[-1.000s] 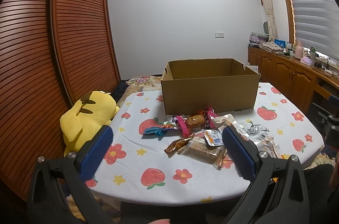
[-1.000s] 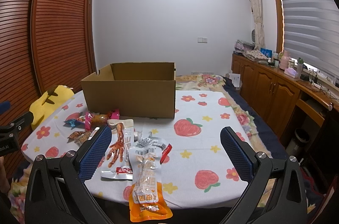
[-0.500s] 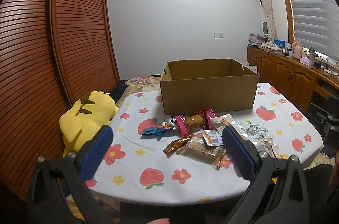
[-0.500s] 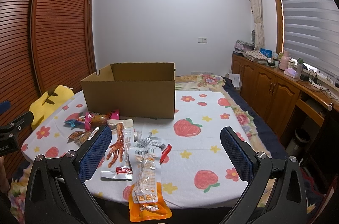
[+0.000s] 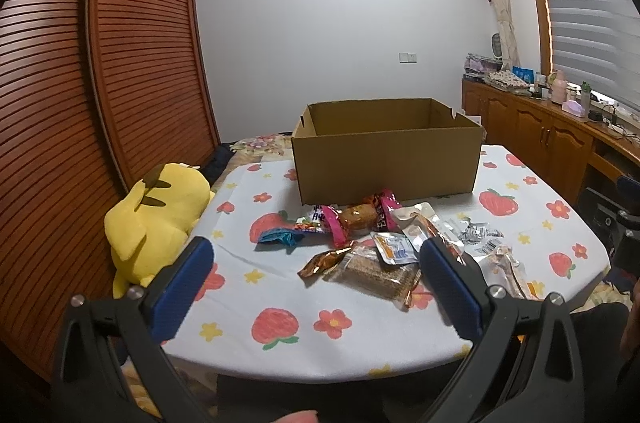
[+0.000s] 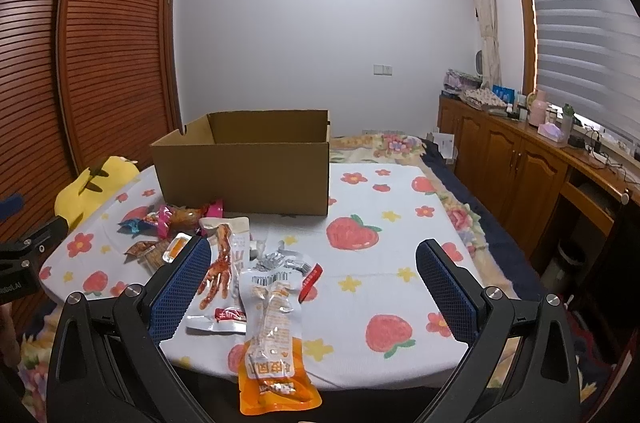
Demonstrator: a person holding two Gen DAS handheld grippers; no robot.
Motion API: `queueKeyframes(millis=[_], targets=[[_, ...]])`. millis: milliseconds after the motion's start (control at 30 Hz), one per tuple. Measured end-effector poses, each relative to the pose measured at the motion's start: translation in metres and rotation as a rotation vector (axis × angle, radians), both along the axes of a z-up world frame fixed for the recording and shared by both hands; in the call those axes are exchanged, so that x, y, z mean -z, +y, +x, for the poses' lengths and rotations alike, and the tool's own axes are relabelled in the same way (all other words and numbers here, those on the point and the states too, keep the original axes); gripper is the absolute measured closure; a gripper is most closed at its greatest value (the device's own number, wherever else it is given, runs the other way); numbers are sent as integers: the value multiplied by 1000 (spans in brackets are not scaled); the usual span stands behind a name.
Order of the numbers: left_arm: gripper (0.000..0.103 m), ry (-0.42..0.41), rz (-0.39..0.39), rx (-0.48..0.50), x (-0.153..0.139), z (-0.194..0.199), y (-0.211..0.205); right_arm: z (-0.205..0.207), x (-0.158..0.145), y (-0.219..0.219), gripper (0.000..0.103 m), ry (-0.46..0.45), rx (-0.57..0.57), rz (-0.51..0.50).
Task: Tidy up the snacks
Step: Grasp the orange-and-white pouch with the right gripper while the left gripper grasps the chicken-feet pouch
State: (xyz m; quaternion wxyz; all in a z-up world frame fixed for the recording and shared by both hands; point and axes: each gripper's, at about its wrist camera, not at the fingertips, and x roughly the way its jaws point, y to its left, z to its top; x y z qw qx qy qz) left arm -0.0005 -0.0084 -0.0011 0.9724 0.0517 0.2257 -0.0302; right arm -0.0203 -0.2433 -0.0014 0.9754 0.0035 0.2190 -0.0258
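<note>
Between the right gripper [image 6: 313, 287] pads, spread wide and holding nothing: an orange-bottomed packet [image 6: 276, 339] right at the near table edge, with a chicken-foot pouch [image 6: 222, 275] just to its left. Same story on the left gripper [image 5: 316, 287], fingers wide apart, empty, poised short of a brown bar in clear wrap [image 5: 372, 273] and a heap of small wrappers [image 5: 344, 219] behind it. Further back, open cardboard box [image 5: 386, 159] upright on the strawberry-print tablecloth [image 6: 400, 235], interior hidden from this angle. Off the left edge, yellow plush toy [image 5: 158, 219], not part of the job. Looks like the very start: no snack lifted yet. Next up, probably: drop onto the nearest packet, pinch a flat edge, carry over the box rim. Slippery, crinkly film, so a firm bite needed.
</note>
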Motion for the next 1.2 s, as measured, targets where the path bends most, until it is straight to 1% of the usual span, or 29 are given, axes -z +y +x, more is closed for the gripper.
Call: queueKeyframes(millis=[200, 433, 500, 567, 633, 767, 900, 1067, 1200], targets=[[0, 32, 1, 18, 14, 8, -5, 4, 11, -3, 0, 30, -12, 8], [0, 126, -13, 88, 35, 25, -17, 12, 29, -8, 0, 107, -71, 36], [0, 150, -11, 115, 39, 31, -24, 18, 37, -8, 3, 140, -105, 43], [0, 179, -10, 151, 44, 38, -32, 23, 45, -7, 11, 180, -130, 34], [0, 212, -18, 192, 48, 46, -41, 32, 55, -4, 15, 228, -169, 26], [0, 236, -9, 235, 51, 60, -60, 45, 71, 2, 24, 310, -225, 12], [0, 259, -13, 271, 53, 69, -69, 55, 81, 7, 25, 353, -258, 2], [0, 286, -15, 314, 55, 81, -79, 66, 87, 8, 27, 387, -293, 9], [0, 325, -44, 336, 58, 92, -79, 73, 90, 8, 34, 421, -317, 22]])
